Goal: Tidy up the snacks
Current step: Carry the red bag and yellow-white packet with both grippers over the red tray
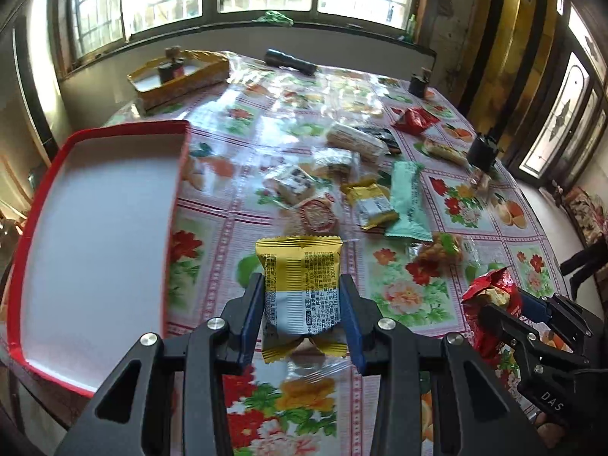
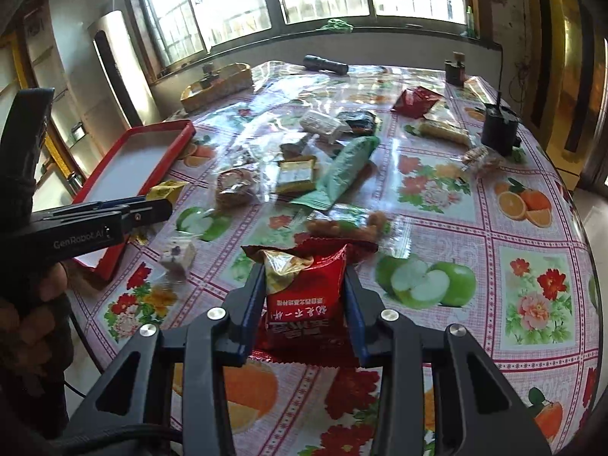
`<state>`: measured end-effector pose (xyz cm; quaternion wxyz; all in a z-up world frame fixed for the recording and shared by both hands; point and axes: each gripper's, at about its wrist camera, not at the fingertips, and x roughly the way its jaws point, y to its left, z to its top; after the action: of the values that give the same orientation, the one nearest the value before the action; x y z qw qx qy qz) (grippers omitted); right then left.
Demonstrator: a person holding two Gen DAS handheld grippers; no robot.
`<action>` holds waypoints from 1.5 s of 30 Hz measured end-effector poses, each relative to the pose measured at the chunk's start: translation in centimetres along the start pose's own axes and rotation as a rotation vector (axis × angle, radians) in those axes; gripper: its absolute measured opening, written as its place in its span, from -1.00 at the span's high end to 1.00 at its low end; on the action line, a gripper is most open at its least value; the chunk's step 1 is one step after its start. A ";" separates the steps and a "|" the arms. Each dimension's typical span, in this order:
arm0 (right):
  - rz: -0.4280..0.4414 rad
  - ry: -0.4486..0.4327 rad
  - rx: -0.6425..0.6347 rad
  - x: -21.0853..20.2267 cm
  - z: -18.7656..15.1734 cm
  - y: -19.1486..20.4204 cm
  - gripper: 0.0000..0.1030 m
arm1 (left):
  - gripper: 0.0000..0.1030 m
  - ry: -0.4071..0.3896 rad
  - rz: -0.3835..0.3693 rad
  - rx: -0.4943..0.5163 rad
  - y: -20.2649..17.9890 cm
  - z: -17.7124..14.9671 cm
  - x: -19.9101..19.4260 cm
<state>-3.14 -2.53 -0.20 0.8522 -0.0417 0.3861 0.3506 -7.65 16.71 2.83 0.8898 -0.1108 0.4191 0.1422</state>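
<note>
My left gripper (image 1: 302,285) is shut on a yellow and white snack packet (image 1: 300,285), held above the floral tablecloth just right of the red tray (image 1: 178,174). My right gripper (image 2: 304,277) is shut on a red snack packet (image 2: 307,288) above the table's near side; it also shows in the left wrist view (image 1: 490,300). The left gripper shows in the right wrist view (image 2: 163,205) with the yellow packet (image 2: 163,190), beside the tray (image 2: 167,152). Several loose snacks lie mid-table, among them a green packet (image 1: 406,197), a yellow packet (image 1: 370,201) and a round cake (image 1: 317,216).
A yellow box (image 1: 178,76) stands at the far left of the table, a black flashlight (image 1: 290,61) at the far edge. A black cup (image 2: 499,127) stands at the right, a small dark bottle (image 2: 454,68) far right. A small clear-wrapped candy (image 2: 176,254) lies near the tray.
</note>
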 end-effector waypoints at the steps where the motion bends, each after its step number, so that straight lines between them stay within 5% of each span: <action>1: 0.009 -0.003 -0.004 0.0 0.1 0.3 0.20 | 0.26 -0.014 0.016 -0.005 0.5 0.0 -0.4; 13: 0.146 -0.021 -0.137 1.6 3.0 7.4 0.20 | 0.26 -0.051 0.121 -0.110 6.5 -0.5 -2.4; 45: 0.419 0.068 -0.275 9.7 7.2 19.7 0.20 | 0.26 -0.041 0.240 -0.322 18.6 -2.1 -2.8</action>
<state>-6.60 20.21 2.10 0.7338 -0.0883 0.3636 0.5671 -17.28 33.02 2.28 0.8456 -0.1980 0.3830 0.3149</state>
